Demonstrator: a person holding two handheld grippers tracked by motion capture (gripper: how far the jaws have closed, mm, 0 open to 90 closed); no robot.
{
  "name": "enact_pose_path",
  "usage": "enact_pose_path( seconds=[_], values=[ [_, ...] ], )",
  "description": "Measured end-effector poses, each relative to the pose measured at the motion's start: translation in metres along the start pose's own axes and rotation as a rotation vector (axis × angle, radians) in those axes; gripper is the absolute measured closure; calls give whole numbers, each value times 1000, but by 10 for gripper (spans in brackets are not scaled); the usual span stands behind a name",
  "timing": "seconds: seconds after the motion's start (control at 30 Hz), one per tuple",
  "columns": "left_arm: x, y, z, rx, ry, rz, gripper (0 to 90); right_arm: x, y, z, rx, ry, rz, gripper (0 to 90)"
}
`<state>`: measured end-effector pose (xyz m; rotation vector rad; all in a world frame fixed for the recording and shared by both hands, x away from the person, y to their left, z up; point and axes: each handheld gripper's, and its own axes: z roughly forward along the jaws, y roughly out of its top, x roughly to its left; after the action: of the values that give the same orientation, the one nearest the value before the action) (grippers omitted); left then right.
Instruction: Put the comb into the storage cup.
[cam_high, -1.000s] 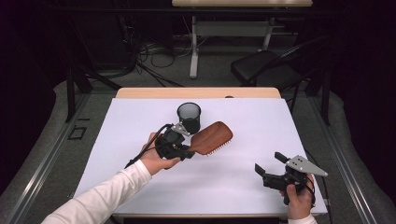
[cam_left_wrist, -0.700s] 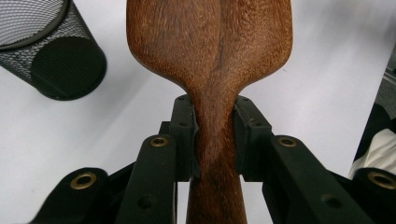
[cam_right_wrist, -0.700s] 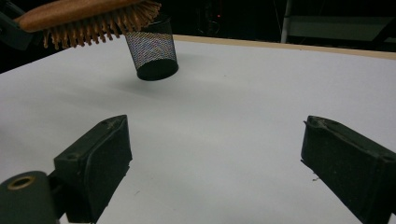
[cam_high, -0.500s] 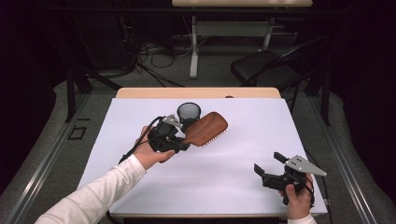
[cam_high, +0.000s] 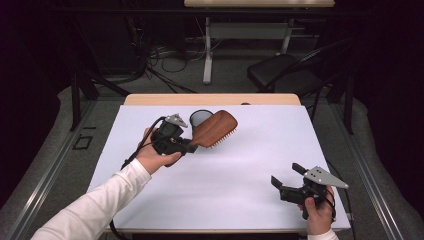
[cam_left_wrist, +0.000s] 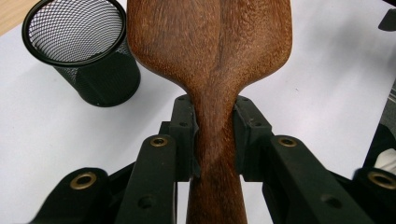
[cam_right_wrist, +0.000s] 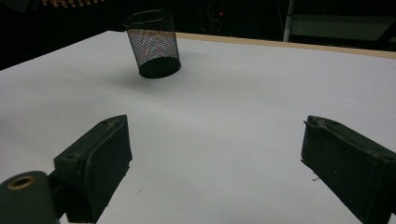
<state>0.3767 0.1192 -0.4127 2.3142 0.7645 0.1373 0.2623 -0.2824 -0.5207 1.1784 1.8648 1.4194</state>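
A brown wooden hairbrush (cam_high: 215, 128) (cam_left_wrist: 210, 46) hangs above the white table sheet with its bristles facing down and right. My left gripper (cam_high: 192, 145) (cam_left_wrist: 214, 126) is shut on its narrow handle, both pads pressing the wood. A black mesh cup (cam_high: 201, 118) (cam_left_wrist: 80, 49) (cam_right_wrist: 153, 43) stands upright on the sheet just behind the brush head. My right gripper (cam_high: 286, 176) (cam_right_wrist: 215, 168) rests near the front right corner, its jaws wide open with bare sheet between them.
The white sheet (cam_high: 240, 165) covers most of a wooden table (cam_high: 210, 99). Beyond the far edge stand a black chair (cam_high: 285, 75) and a desk leg with cables on the floor. Metal rails run along both sides of the table.
My left gripper has lifted the hairbrush and carried it up and toward the mesh cup, so the brush head now overlaps the cup. The right gripper has stayed put.
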Motion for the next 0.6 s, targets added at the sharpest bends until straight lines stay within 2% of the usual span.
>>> enact_pose_path(
  seconds=[0.37, 0.53, 0.6],
  values=[
    [2, -1, -2, -23, 3, -10, 723, 3, 8, -1, 11, 16, -10, 78],
    [3, -1, -1, -17, 1, -9, 723, 5, 18, -1, 23, 58, 7, 78],
    [3, -1, 0, -17, -1, -7, 723, 7, 23, 0, 50, 68, -11, 77]
  ],
)
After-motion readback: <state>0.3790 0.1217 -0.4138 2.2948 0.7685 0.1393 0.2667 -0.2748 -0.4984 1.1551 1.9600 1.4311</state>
